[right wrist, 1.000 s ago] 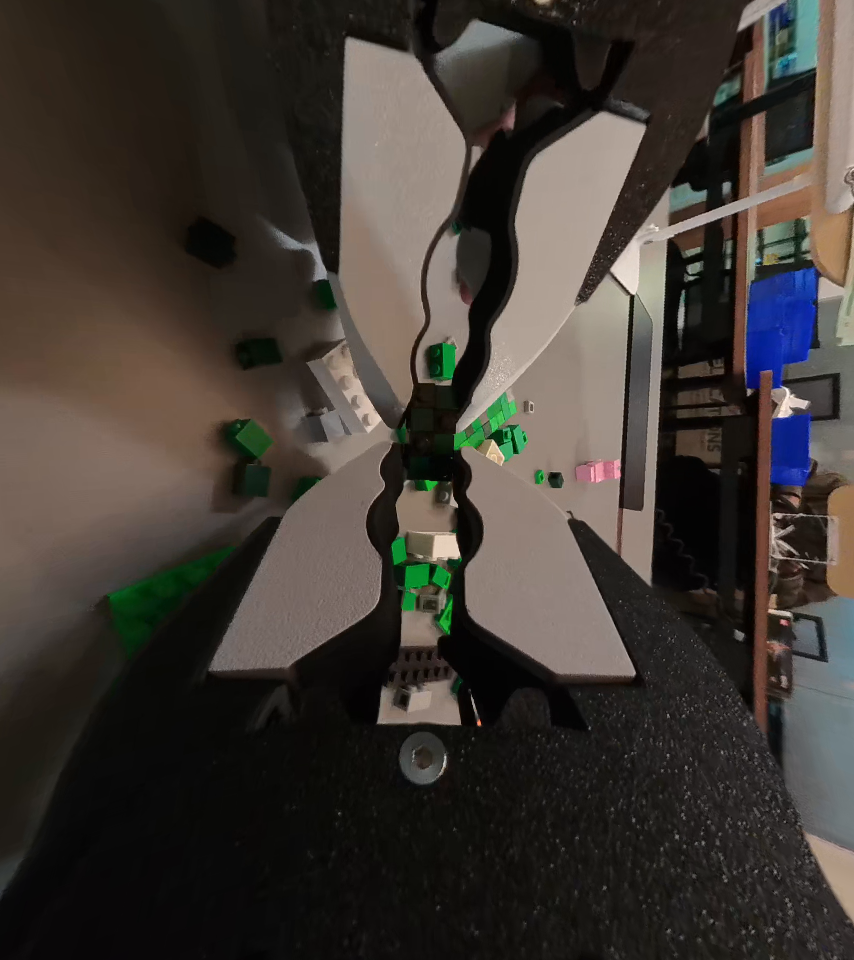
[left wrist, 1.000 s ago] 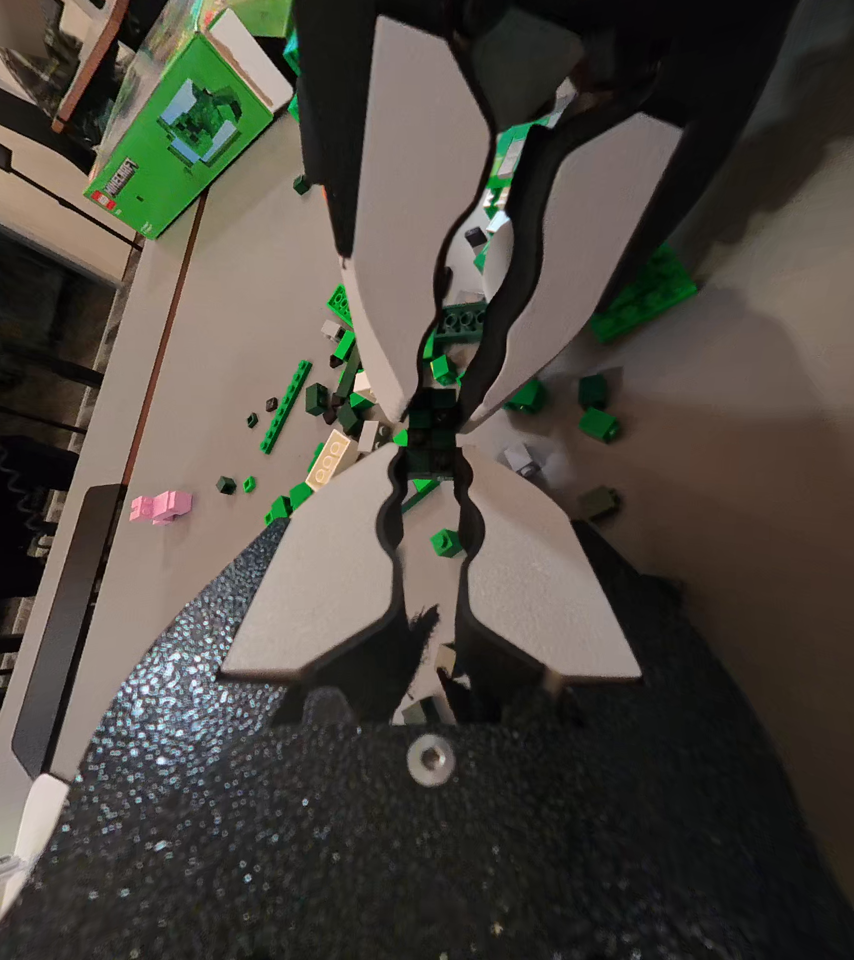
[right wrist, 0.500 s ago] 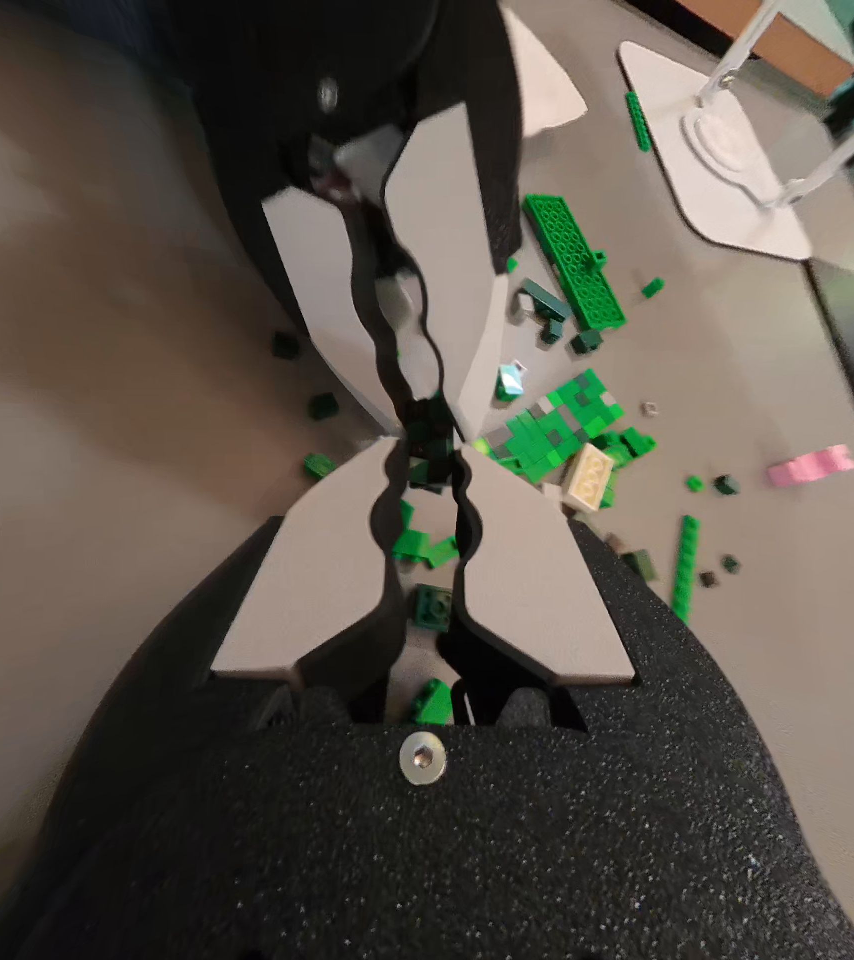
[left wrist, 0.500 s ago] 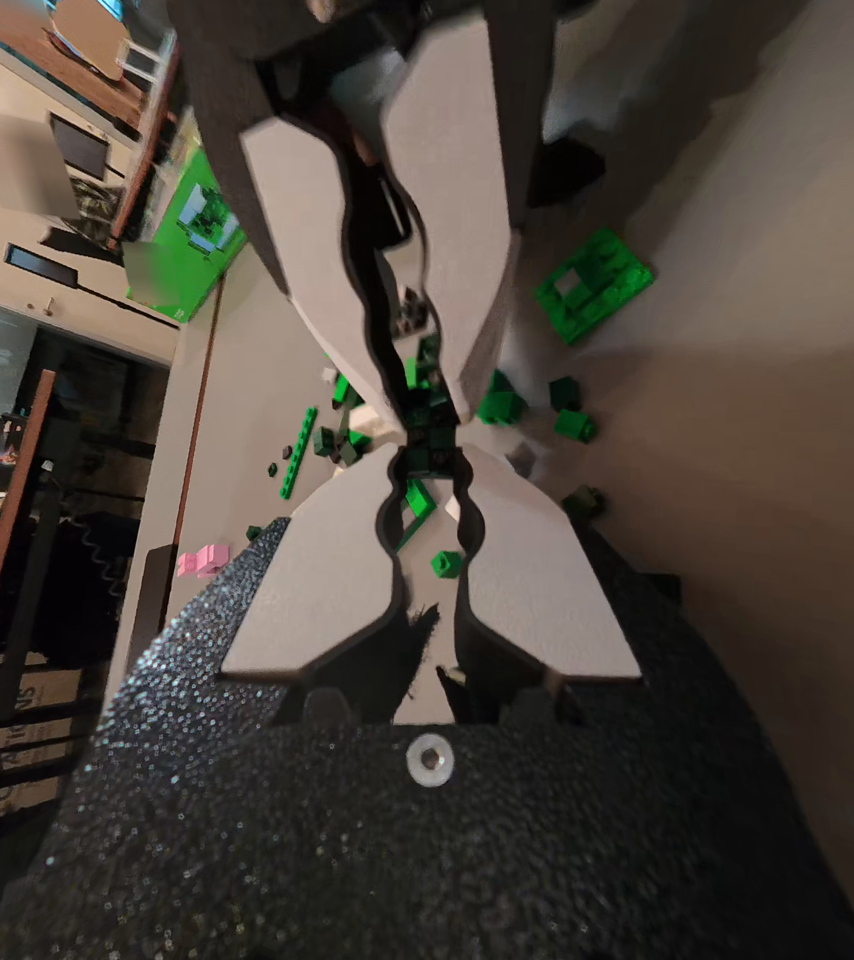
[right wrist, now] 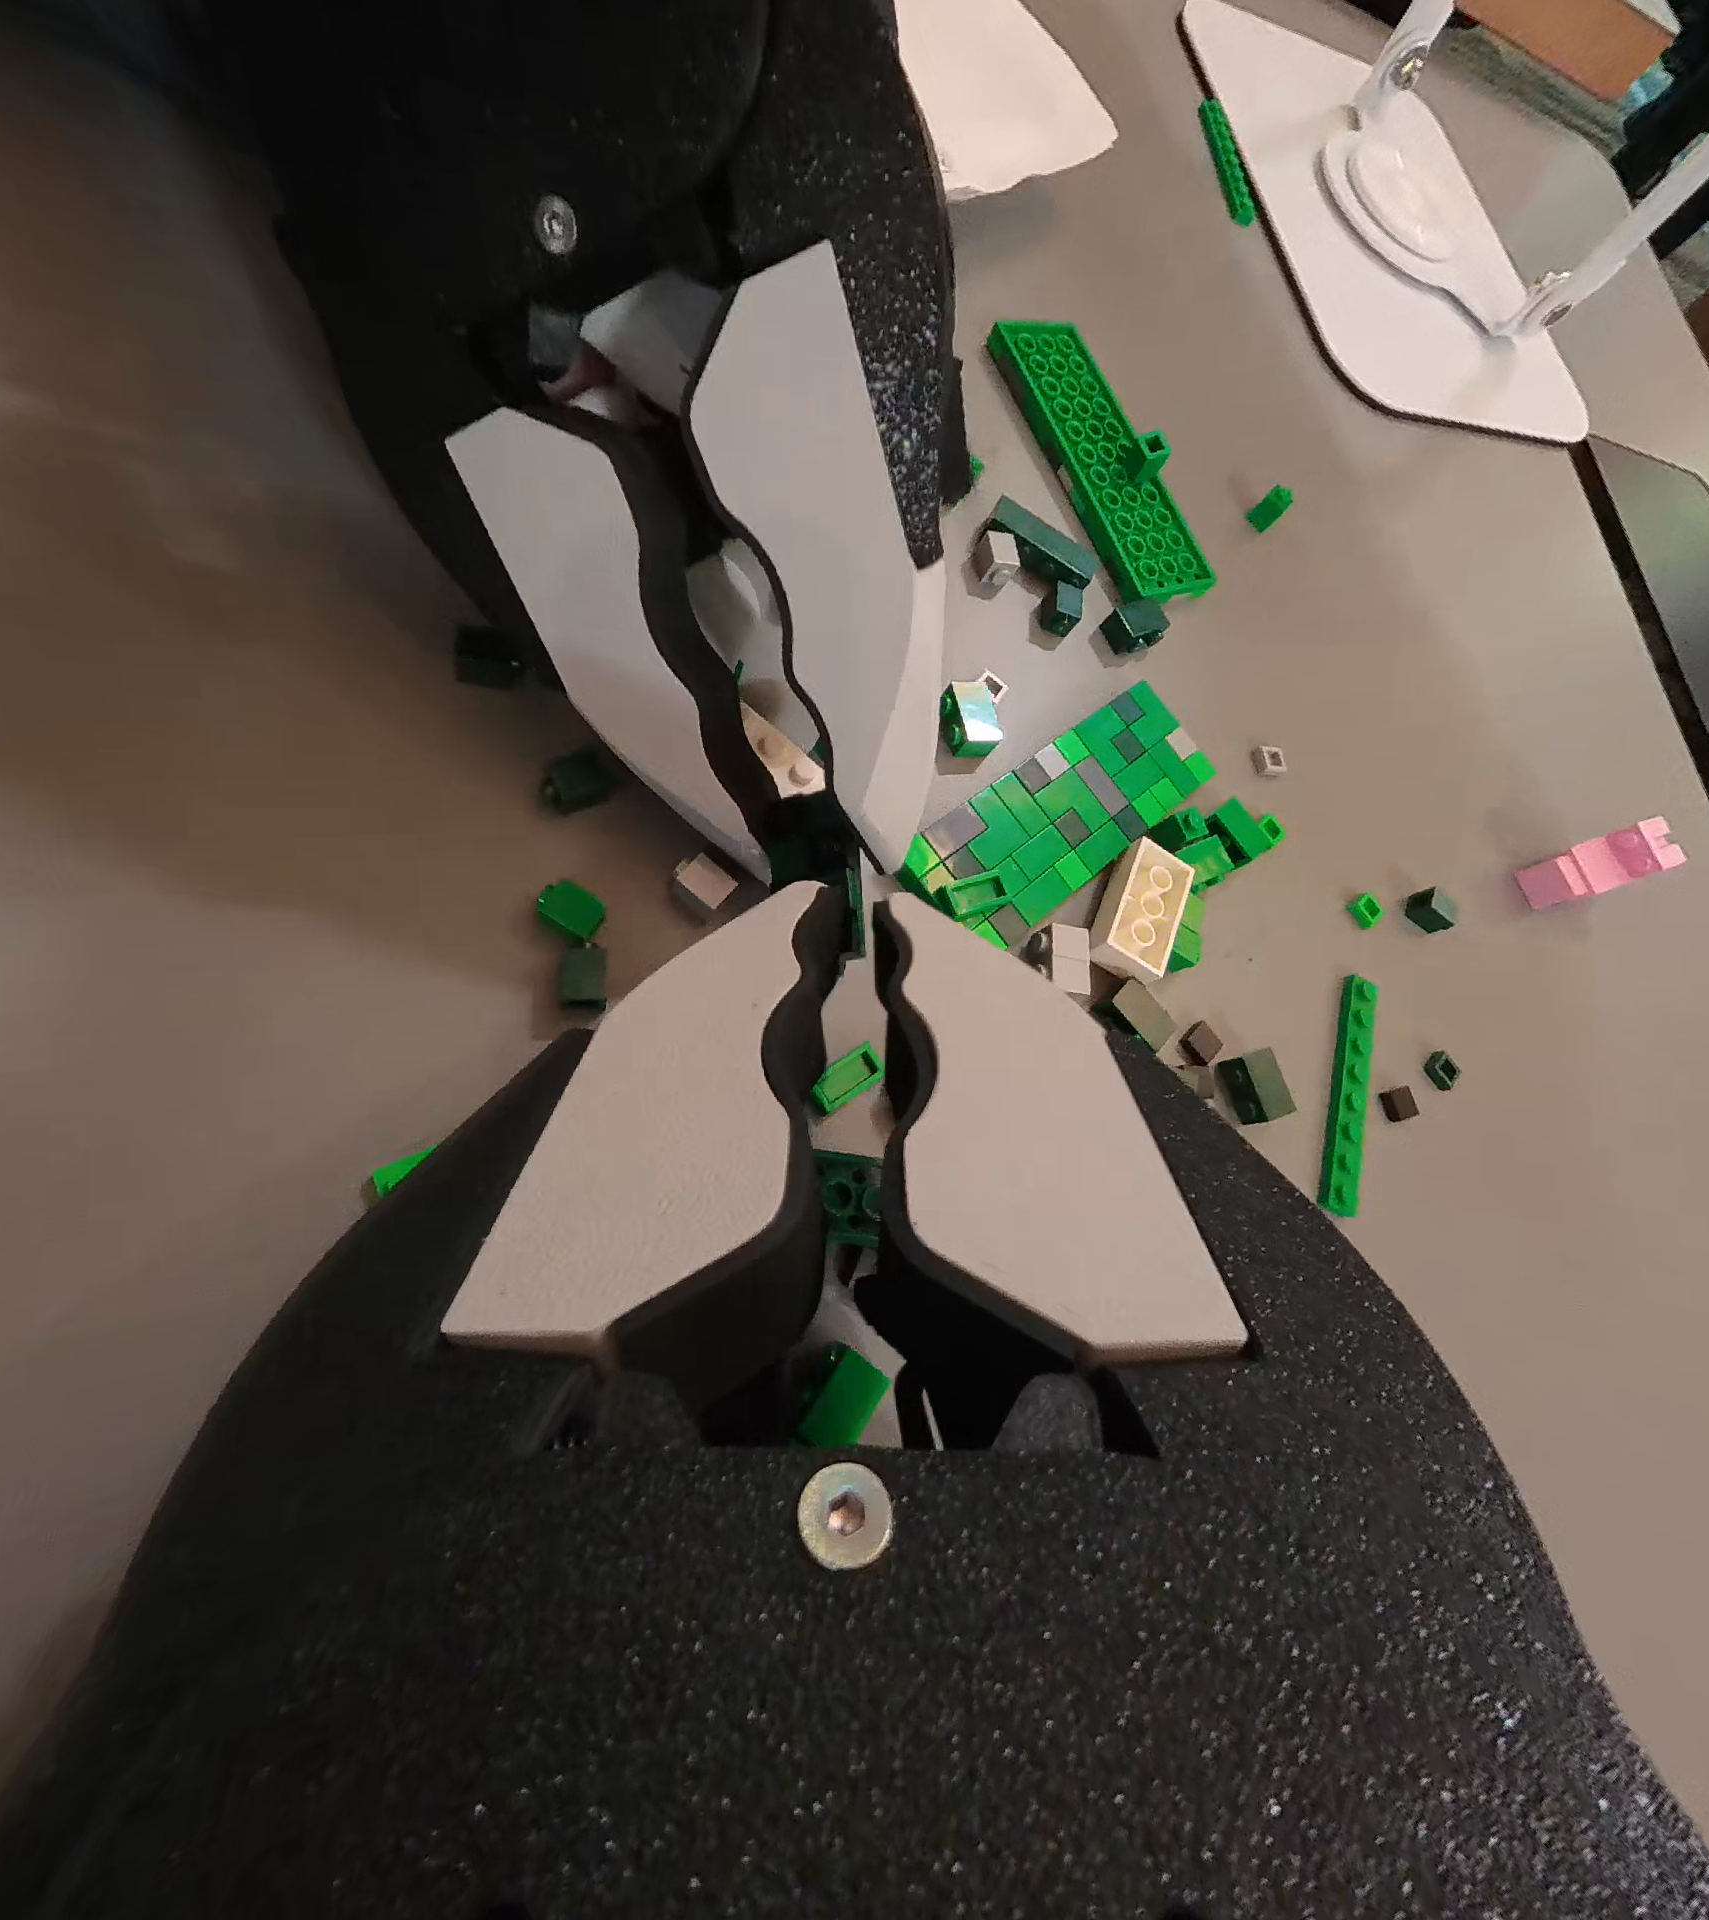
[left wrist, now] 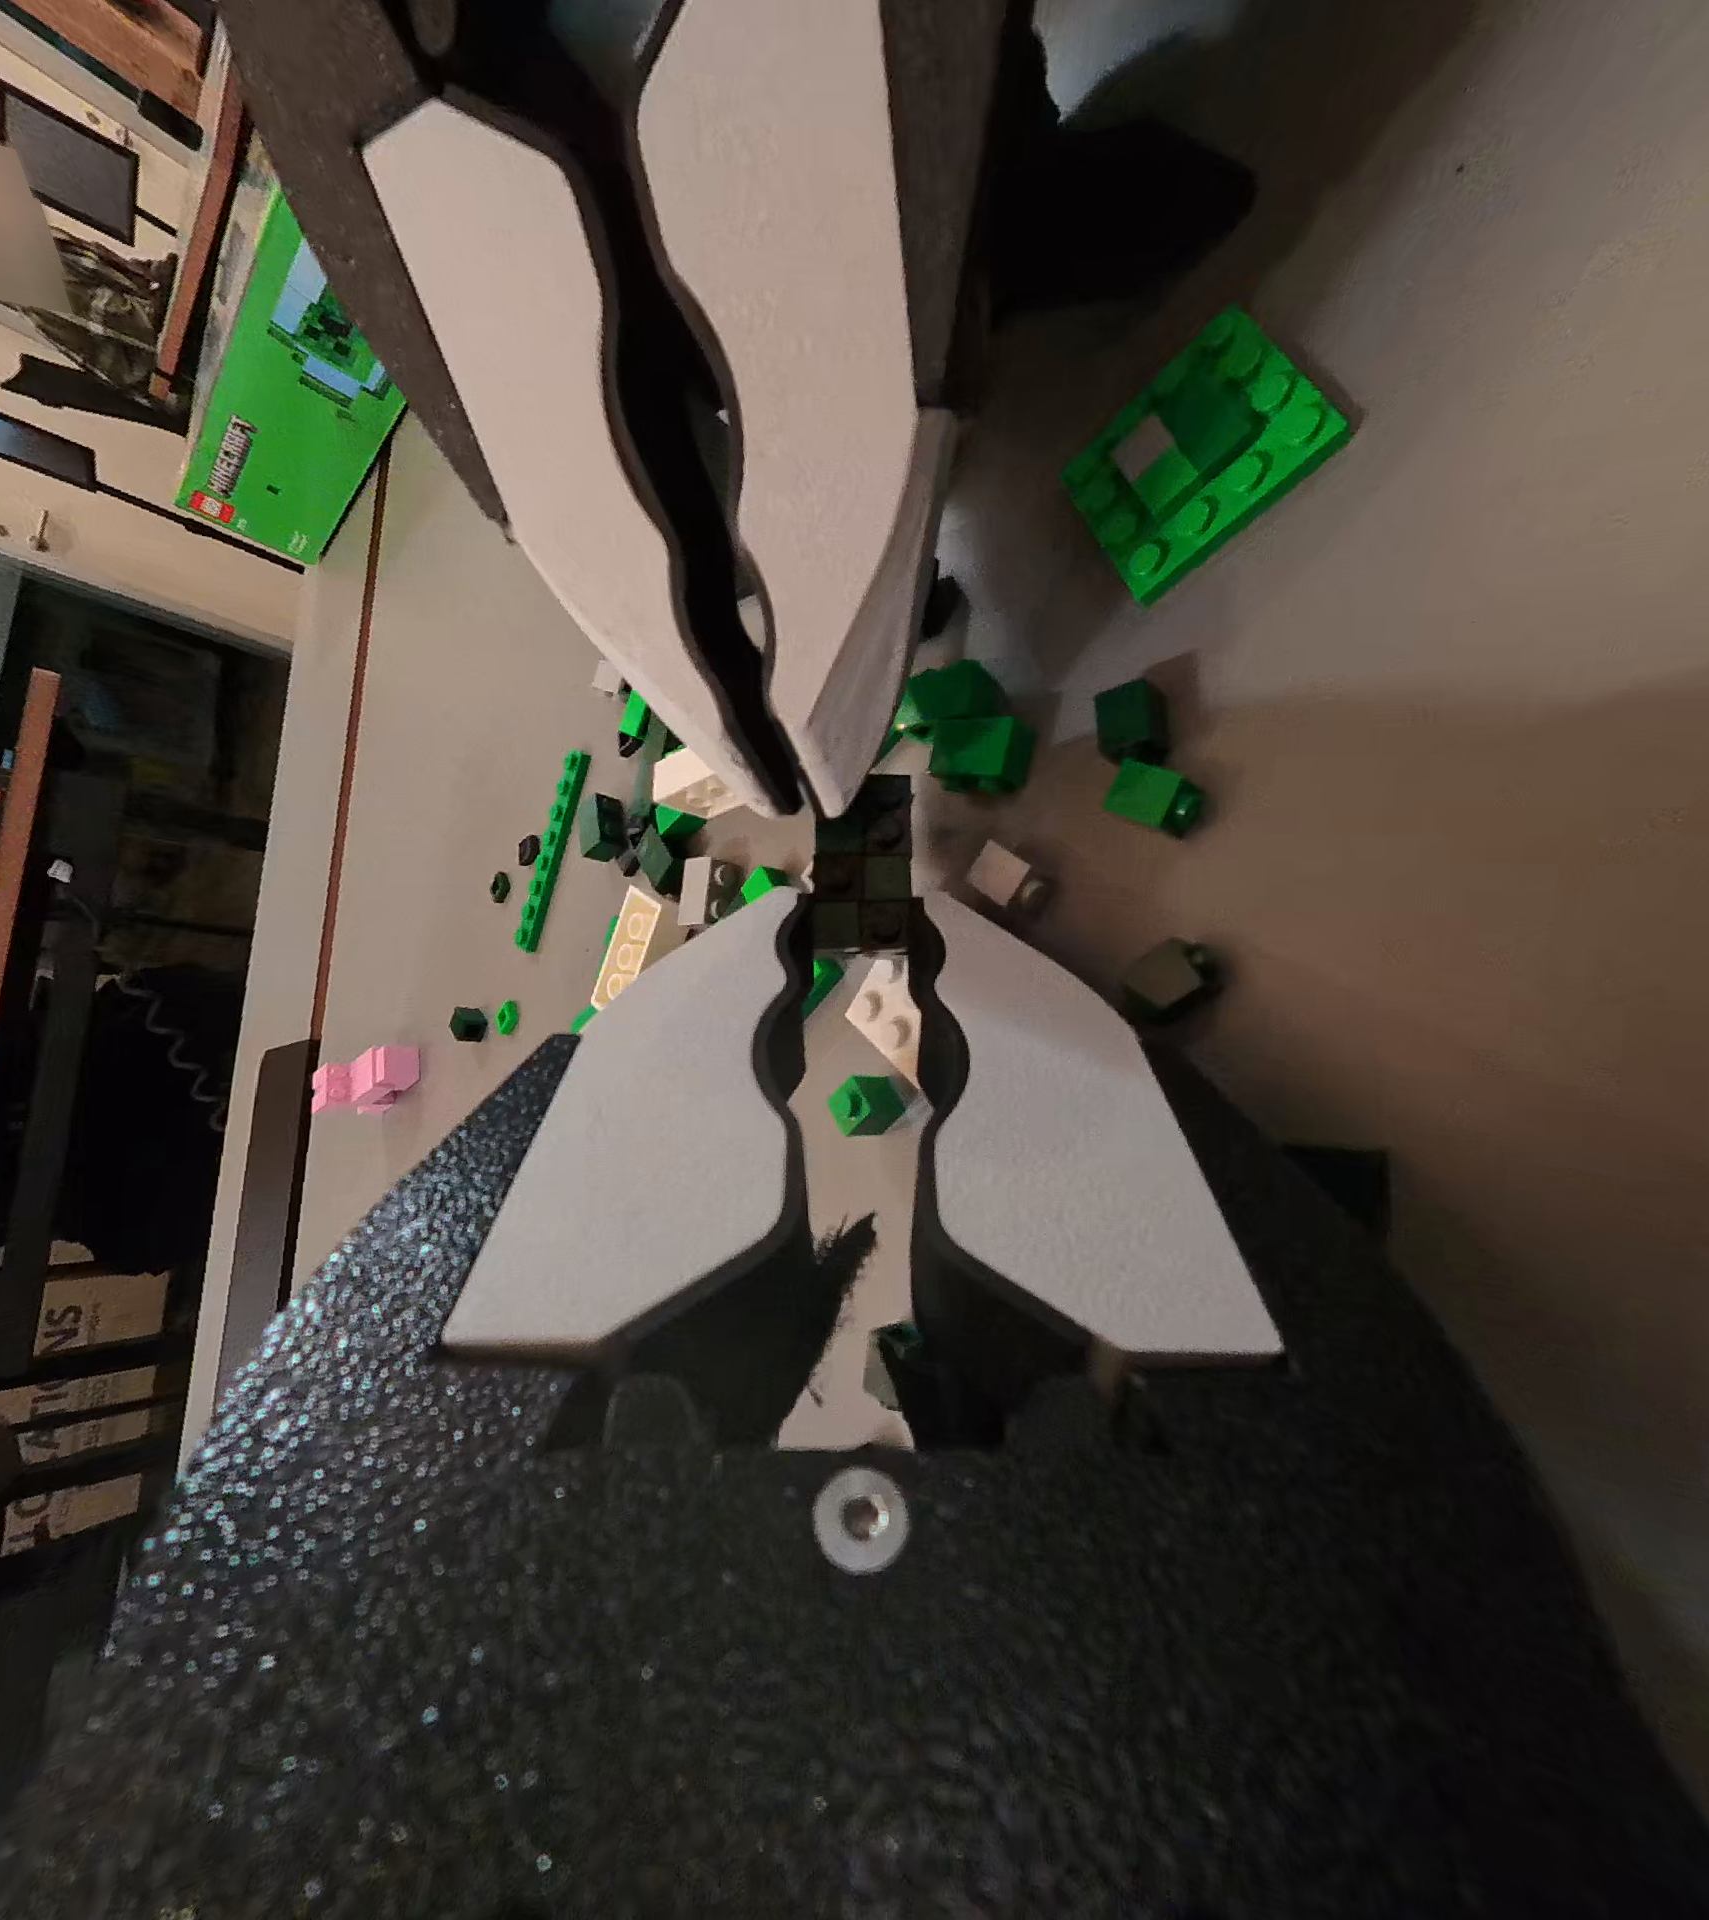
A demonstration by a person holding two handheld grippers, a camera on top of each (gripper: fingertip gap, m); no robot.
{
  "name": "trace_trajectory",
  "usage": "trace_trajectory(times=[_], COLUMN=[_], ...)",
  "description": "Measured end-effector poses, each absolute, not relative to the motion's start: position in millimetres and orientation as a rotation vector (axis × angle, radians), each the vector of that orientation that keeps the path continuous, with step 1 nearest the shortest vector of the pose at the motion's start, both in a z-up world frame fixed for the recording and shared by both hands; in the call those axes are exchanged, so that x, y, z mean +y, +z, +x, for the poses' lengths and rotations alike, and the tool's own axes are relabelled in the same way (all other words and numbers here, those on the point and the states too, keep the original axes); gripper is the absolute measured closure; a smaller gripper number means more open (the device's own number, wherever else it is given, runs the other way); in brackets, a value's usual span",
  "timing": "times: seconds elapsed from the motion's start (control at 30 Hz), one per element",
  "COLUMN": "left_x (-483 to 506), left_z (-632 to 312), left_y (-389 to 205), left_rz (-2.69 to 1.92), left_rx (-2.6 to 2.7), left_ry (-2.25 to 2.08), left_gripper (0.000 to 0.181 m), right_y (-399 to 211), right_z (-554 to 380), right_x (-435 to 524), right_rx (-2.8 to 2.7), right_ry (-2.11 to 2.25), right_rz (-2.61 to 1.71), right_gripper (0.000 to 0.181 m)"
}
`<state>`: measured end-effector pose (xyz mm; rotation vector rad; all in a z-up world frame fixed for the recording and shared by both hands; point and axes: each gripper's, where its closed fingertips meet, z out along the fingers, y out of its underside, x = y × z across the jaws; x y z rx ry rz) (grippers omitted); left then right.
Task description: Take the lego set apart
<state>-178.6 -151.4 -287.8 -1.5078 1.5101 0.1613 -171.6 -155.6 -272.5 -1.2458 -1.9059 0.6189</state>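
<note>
Green loose bricks (right wrist: 1344,1093) already cover the table (right wrist: 1452,644), but my left gripper (left wrist: 860,914) and right gripper (right wrist: 855,904), both pinching one small dark block (left wrist: 865,878) above it, must split that and the mosaic panel (right wrist: 1058,821).

Left wrist view: camera sits behind the left claw (left wrist: 860,914), looking forward along its two fingers, rolled sideways so the table (left wrist: 1452,935) runs vertically. Very near; the claw body fills the lower half. The right claw (left wrist: 808,805) enters from above, tip to tip with it.

Right wrist view: camera behind the right claw (right wrist: 855,914), tilted down at the table (right wrist: 1349,665), close. The left claw (right wrist: 808,821) comes in from the top.

Shared: the meeting claw tips, the pink piece (left wrist: 367,1078) (right wrist: 1598,862), the cream brick (left wrist: 632,951) (right wrist: 1151,904), the long green strip (left wrist: 551,847) (right wrist: 1346,1096).
</note>
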Motion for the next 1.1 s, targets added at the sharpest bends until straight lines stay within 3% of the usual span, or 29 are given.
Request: trace_trajectory(times=[1.1], left_x=[-148], left_z=[-182], left_y=[-277], left_rz=[-1.528], left_rx=[1.412], left_ry=[0.061], left_gripper=[0.165], right_y=[-284], right_z=[-161], right_x=[-157], right_rx=[-2.026], right_ry=[0.525], right_rz=[-1.185], right_gripper=[0.158])
